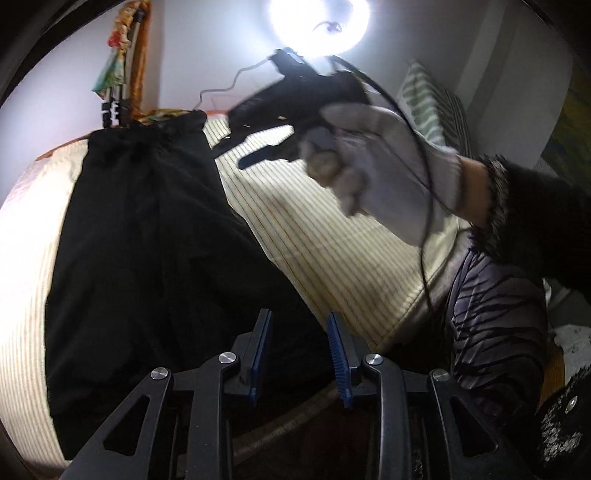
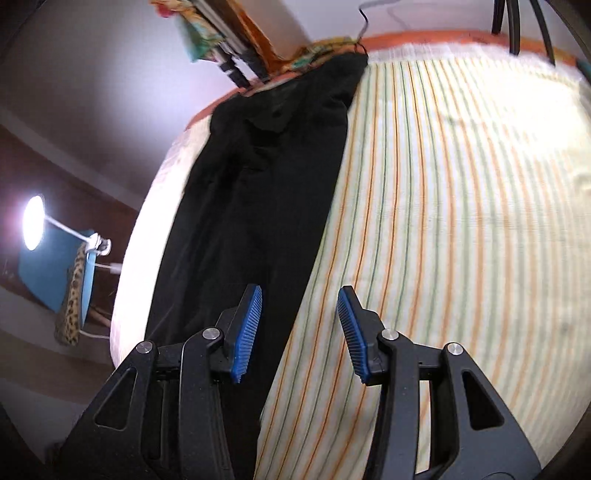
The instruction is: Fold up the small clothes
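Note:
A long black garment (image 1: 147,236) lies stretched out on a striped bedsheet (image 1: 325,236). My left gripper (image 1: 299,354) is open and empty above the garment's near end. My right gripper (image 1: 258,147), held by a gloved hand (image 1: 373,162), hovers open above the sheet to the right of the garment. In the right wrist view the garment (image 2: 255,192) runs along the left side of the sheet (image 2: 461,206), and my right gripper (image 2: 301,332) is open and empty over the garment's right edge.
A bright ring lamp (image 1: 319,22) shines overhead and also shows in the right wrist view (image 2: 33,221) beside a blue stool (image 2: 55,273). Colourful cloth on a stand (image 2: 221,40) stands beyond the bed. A striped pillow (image 1: 428,103) lies at the right.

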`<state>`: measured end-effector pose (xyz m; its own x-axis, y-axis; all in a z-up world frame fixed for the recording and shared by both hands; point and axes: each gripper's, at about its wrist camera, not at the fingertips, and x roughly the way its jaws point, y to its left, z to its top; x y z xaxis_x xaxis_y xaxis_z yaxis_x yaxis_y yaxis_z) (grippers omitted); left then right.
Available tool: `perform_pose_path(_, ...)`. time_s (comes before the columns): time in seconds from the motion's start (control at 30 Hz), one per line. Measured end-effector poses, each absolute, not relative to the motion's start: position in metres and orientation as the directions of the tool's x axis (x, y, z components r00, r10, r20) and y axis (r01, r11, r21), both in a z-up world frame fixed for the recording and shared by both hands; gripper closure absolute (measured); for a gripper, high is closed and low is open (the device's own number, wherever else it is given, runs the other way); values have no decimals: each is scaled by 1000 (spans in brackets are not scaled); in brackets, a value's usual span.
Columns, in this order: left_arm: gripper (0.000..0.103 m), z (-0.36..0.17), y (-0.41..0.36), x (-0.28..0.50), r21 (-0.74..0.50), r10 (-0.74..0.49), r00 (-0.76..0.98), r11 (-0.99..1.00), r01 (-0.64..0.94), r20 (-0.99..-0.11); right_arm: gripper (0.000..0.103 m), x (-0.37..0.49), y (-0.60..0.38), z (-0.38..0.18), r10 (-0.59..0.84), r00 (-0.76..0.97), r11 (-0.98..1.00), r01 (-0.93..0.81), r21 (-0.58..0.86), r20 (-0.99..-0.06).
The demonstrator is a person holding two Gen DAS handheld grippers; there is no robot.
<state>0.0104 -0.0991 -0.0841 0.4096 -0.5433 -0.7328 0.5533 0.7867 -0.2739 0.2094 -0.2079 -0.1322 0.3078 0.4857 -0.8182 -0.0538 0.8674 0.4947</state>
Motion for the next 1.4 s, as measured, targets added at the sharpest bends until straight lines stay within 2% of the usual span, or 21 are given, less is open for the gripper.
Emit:
perform_pose_path(0.17, 77, -99, -101, 18, -306, -545, 363, 784, 540, -756, 57, 224, -200, -136, 500, 321, 861, -92, 499, -804)
perform_pose_path(0.23, 77, -103, -103, 18, -306, -540, 356, 786, 538, -763, 67, 228, -197, -139, 514, 320, 854, -101, 511, -796)
perform_pose_path(0.3, 77, -105, -103, 18, -309, -539, 349, 786, 535, -767, 90, 230, -199, -142, 523, 310, 849, -104, 518, -794)
perform_pose_path(0.33, 78, -107, -103, 18, -309, -537, 345, 787, 534, -770, 96, 231, -197, -144, 527, 304, 847, -112, 520, -794)
perform_pose_path(0.43, 80, -109, -100, 16, -305, -533, 343, 787, 536, -773, 100, 234, -187, -140, 497, 291, 868, -166, 469, -817)
perform_pose_path(0.53, 80, -111, -100, 13, -305, -536, 340, 783, 543, -772, 101, 238, -181, -122, 437, 322, 895, -244, 373, -840)
perform_pose_path(0.7, 80, -111, -101, 9, -287, -529, 347, 782, 553, -774, 101, 239, -185, -134, 373, 311, 923, -226, 313, -874)
perform_pose_path(0.83, 80, -101, -98, 3, -264, -520, 358, 782, 564, -775, 97, 234, -193, -118, 427, 307, 902, -201, 381, -850)
perform_pose_path(0.9, 78, -90, -89, 1, -245, -515, 384, 788, 565, -767, 85, 225, -199, -105, 399, 329, 916, -188, 355, -856)
perform_pose_path(0.97, 77, -81, -75, -3, -201, -484, 428, 807, 555, -763, 79, 208, -203, -94, 421, 320, 907, -174, 384, -849)
perform_pose_path(1.1, 74, -68, -30, -5, -118, -387, 497, 865, 488, -776, 76, 154, -203, -87, 497, 262, 868, -148, 475, -827)
perform_pose_path(1.17, 69, -67, -6, -4, -96, -340, 514, 891, 443, -788, 76, 118, -201, -92, 528, 217, 849, -125, 513, -821)
perform_pose_path(1.23, 66, -68, 23, 2, -130, -325, 516, 917, 378, -793, 76, 81, -197, -104, 563, 164, 826, -83, 557, -810)
perform_pose_path(1.4, 67, -89, 84, 25, -376, -411, 449, 911, 168, -793, 76, 31, -186, -121, 605, 132, 795, -41, 606, -785)
